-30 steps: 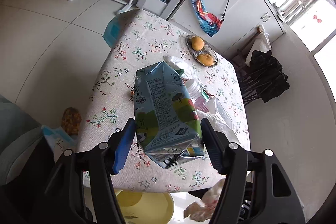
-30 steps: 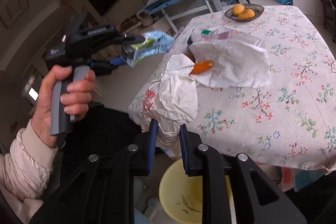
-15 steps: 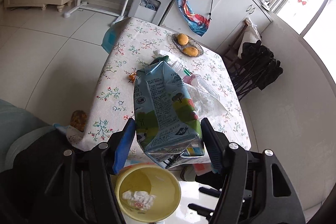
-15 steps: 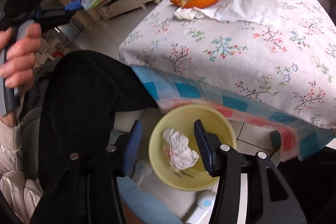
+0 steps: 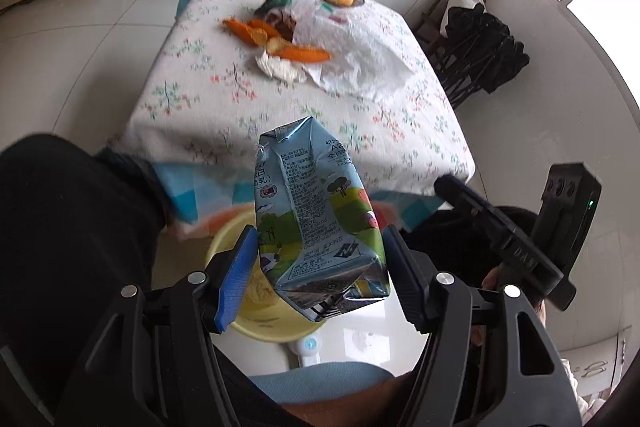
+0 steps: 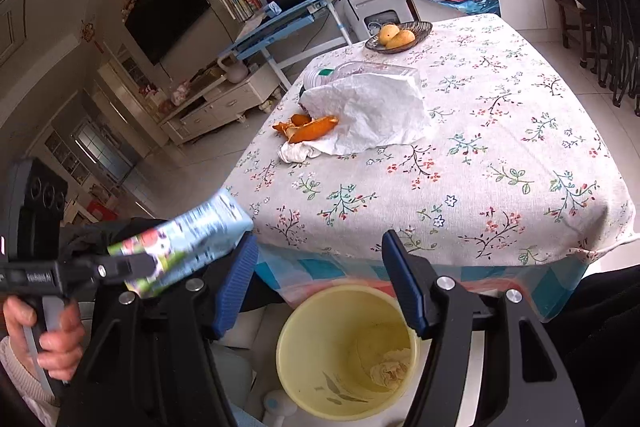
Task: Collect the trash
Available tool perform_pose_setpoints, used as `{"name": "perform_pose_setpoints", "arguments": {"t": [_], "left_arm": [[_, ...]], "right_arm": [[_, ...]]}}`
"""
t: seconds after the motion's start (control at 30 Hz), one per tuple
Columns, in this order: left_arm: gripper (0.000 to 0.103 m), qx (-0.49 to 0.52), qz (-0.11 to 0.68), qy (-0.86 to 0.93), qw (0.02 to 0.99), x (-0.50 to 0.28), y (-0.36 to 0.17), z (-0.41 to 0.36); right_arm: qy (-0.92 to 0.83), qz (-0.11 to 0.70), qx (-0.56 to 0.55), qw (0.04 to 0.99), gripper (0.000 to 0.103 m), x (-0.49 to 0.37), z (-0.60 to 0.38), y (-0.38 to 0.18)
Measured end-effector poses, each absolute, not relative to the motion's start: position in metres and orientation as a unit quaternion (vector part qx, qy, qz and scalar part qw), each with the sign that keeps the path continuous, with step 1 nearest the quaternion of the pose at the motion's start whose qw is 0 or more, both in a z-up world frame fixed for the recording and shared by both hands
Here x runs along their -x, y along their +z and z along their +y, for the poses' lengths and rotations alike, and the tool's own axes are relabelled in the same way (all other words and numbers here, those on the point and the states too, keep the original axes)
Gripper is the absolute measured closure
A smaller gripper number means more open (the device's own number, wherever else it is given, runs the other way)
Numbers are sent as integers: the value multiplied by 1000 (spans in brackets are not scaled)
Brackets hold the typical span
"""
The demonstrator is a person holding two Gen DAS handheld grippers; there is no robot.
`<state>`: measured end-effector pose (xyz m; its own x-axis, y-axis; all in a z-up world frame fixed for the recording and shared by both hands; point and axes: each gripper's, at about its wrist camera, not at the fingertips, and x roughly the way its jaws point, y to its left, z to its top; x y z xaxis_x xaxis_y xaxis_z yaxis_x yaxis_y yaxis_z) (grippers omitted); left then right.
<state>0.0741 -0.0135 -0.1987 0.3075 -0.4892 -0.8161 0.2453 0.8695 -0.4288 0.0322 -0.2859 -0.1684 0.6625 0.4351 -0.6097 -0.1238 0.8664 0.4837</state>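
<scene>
My left gripper [image 5: 319, 239] is shut on a crushed blue milk carton [image 5: 320, 219], which hangs over the yellow bin [image 5: 260, 327] on the floor by the table. From the right wrist view the same carton [image 6: 180, 239] shows blurred at the left. My right gripper [image 6: 319, 241] hovers above the bin [image 6: 308, 367]; its jaws are opening with nothing between them. A crumpled paper wad [image 6: 390, 367] lies inside the bin. On the floral tablecloth [image 6: 500, 147] lie orange peels [image 6: 310, 127], a white paper bag [image 6: 372, 115], a crumpled tissue [image 6: 294, 151] and a plastic bottle [image 6: 360, 69].
A fruit bowl [image 6: 398, 35] stands at the table's far edge. Dark folded chairs [image 5: 480, 51] lean by the wall on the right. A person's dark-clad legs [image 5: 72, 227] sit close to the bin. A hand [image 6: 48, 339] grips the left gripper's handle.
The right gripper let a crumpled white paper drop into the bin and opened. The left gripper carried the carton away from the tabletop to above the bin.
</scene>
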Motion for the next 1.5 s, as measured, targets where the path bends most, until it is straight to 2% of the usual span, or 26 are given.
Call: {"name": "perform_pose_setpoints", "arguments": {"t": [0.27,0.4,0.53,0.63,0.73,0.9,1.03,1.5], "left_arm": [[42,58,602,-228,763,-53,-250,-43],[39,22,590,-206,780,-50,-244,-49],[35,-26,537,-169,826,-45,-221,-52],[27,-67,466,-130,873,-40,-197,-54],[22,-70,405,-104,905,-39,-174,-49],[16,-58,341,-81,935,-40,-144,-45],[13,-52,310,-74,946,-40,-126,-44],[9,-35,275,-47,960,-32,-113,-31]], "right_arm": [[151,371,-209,892,40,-26,-286,-170],[140,359,-209,899,39,-20,-289,-169],[129,343,-199,909,39,-12,-290,-164],[115,322,-173,924,38,-7,-286,-156],[94,296,-143,940,33,-3,-280,-148],[70,252,-97,960,31,4,-269,-135],[56,220,-73,971,25,10,-262,-127],[68,191,-38,979,25,10,-244,-122]]}}
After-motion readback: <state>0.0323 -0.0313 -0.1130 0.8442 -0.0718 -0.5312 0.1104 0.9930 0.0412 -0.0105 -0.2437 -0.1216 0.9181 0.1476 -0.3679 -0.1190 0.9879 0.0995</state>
